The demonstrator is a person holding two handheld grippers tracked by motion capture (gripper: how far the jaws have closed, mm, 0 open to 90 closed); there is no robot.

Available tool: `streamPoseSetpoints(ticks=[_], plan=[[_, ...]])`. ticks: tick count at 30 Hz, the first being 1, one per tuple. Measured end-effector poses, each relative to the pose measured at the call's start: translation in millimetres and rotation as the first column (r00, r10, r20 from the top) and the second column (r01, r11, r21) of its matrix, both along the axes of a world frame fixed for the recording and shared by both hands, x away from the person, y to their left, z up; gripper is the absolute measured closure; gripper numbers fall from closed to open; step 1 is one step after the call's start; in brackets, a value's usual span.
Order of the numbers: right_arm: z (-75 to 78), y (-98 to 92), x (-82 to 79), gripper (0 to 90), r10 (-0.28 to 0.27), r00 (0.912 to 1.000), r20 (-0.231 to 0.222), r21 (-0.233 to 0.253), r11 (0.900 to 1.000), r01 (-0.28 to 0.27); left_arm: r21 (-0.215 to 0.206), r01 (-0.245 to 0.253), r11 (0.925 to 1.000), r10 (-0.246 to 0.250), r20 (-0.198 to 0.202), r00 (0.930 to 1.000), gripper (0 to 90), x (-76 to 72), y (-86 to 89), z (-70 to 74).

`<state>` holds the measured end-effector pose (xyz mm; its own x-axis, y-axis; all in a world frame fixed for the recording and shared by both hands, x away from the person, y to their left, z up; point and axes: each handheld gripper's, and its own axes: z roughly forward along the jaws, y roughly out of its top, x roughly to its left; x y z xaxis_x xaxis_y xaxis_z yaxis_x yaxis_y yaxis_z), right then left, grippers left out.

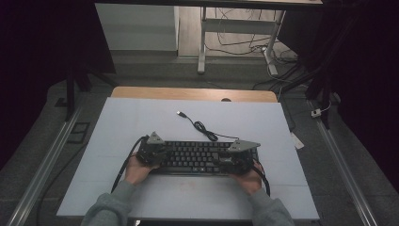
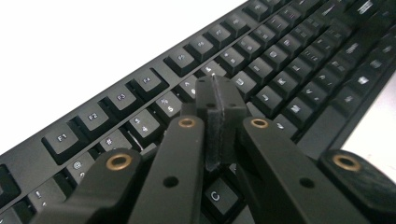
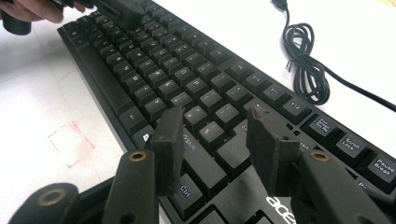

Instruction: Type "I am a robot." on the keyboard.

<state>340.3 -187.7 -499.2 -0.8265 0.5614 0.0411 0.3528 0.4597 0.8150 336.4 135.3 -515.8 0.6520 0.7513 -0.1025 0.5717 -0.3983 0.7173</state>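
Left hand-held gripper (image 2: 215,100) closed over keyboard (image 2: 280,79)

One keyboard (image 1: 195,157) with one coiled cable (image 1: 203,127) lies on one bench (image 1: 141,117), and two claws, left (image 1: 151,149) and right (image 1: 237,153), hover over it.

Dim room — grey floor (image 1: 47,141), desk legs (image 1: 202,42)

From my remote seat, the keyboard (image 2: 280,79) runs off the frame's edges in the left gripper view, its upper-right keys blurred (legends unreadable), while the left gripper (image 2: 218,100) hides keys beneath it.
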Motion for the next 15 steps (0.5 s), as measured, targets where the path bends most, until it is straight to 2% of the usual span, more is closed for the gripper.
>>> streamPoseSetpoints(ticks=[15], plan=[[1.3, -1.6, -0.9, 56.5, -0.003, 1.0, 0.002, -0.007, 1.0, 0.003, 0.021, -0.019, 0.9996, 0.019, -0.012, 0.9998, 88.5, 5.7, -3.8, -5.6]])
